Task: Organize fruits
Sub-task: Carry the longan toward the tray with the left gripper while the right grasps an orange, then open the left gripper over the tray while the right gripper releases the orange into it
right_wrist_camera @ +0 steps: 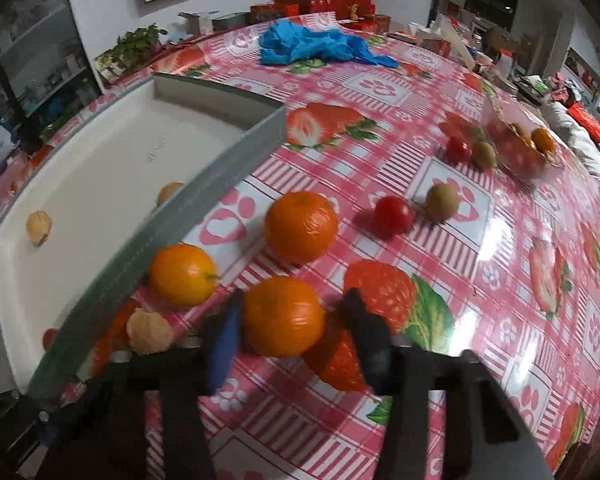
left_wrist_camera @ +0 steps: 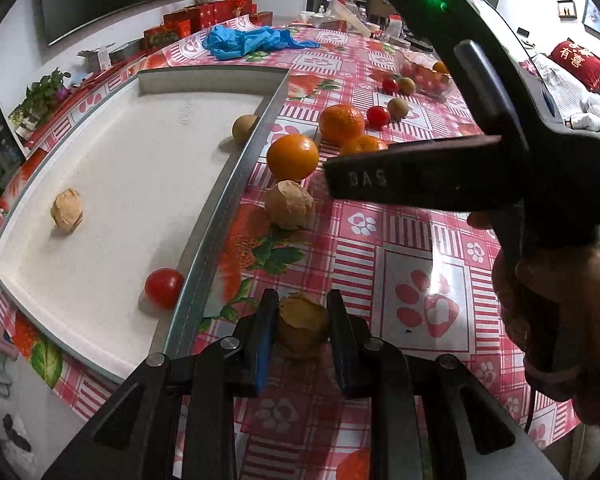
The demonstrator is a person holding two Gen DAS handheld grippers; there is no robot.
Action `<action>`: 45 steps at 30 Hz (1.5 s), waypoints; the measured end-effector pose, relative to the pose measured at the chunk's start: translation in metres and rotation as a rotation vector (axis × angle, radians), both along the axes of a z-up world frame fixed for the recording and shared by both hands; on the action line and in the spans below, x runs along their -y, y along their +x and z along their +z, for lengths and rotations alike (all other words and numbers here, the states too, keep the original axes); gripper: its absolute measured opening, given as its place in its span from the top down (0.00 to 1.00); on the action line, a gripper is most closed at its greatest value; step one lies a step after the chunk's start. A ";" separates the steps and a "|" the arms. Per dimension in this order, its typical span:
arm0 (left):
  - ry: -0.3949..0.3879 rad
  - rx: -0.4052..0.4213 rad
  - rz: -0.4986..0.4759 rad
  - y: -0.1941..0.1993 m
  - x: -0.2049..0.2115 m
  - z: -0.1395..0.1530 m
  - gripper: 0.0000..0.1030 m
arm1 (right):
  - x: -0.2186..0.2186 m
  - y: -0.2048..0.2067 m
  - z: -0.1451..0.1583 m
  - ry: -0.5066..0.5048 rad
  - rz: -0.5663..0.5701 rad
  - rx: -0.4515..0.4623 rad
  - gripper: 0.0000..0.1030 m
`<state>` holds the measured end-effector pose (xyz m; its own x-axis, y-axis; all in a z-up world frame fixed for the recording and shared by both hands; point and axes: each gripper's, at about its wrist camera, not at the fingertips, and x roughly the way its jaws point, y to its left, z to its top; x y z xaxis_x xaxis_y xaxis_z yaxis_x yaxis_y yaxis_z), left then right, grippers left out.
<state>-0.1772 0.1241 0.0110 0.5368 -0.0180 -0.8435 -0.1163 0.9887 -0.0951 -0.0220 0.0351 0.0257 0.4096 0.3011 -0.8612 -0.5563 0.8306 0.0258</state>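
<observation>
My left gripper (left_wrist_camera: 302, 320) has its fingers around a walnut (left_wrist_camera: 302, 326) on the tablecloth, just right of the white tray (left_wrist_camera: 236, 168). Whether the pads touch the nut I cannot tell. The tray holds a walnut (left_wrist_camera: 67, 210), a tomato (left_wrist_camera: 164, 287) and a kiwi (left_wrist_camera: 244, 128). My right gripper (right_wrist_camera: 294, 314) is open around an orange (right_wrist_camera: 283, 316) on the table; its body also shows in the left wrist view (left_wrist_camera: 416, 178). Two more oranges (right_wrist_camera: 301, 226) (right_wrist_camera: 182, 274), another walnut (right_wrist_camera: 149, 330), a tomato (right_wrist_camera: 393, 214) and a kiwi (right_wrist_camera: 442, 201) lie nearby.
Blue gloves (right_wrist_camera: 316, 46) lie at the far side. A clear container (right_wrist_camera: 518, 148) with fruit stands at the right, with a tomato (right_wrist_camera: 458, 149) and a kiwi (right_wrist_camera: 485, 154) beside it. Red boxes (right_wrist_camera: 320, 4) line the back edge.
</observation>
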 end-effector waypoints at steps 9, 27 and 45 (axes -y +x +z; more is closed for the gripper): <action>-0.040 0.019 -0.005 -0.002 -0.006 0.010 0.74 | 0.024 -0.004 0.008 0.065 -0.038 -0.064 0.61; -0.015 0.117 0.111 -0.005 -0.073 0.053 0.74 | 0.005 -0.013 0.055 0.148 0.004 -0.051 0.62; 0.071 0.101 0.224 0.021 -0.143 0.053 0.74 | -0.088 -0.018 0.061 0.128 0.158 -0.072 0.62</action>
<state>-0.1561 0.2670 0.0637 0.6023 0.1684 -0.7803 -0.3268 0.9438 -0.0486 -0.0398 0.1232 0.0872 0.2879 0.4656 -0.8368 -0.6721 0.7207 0.1698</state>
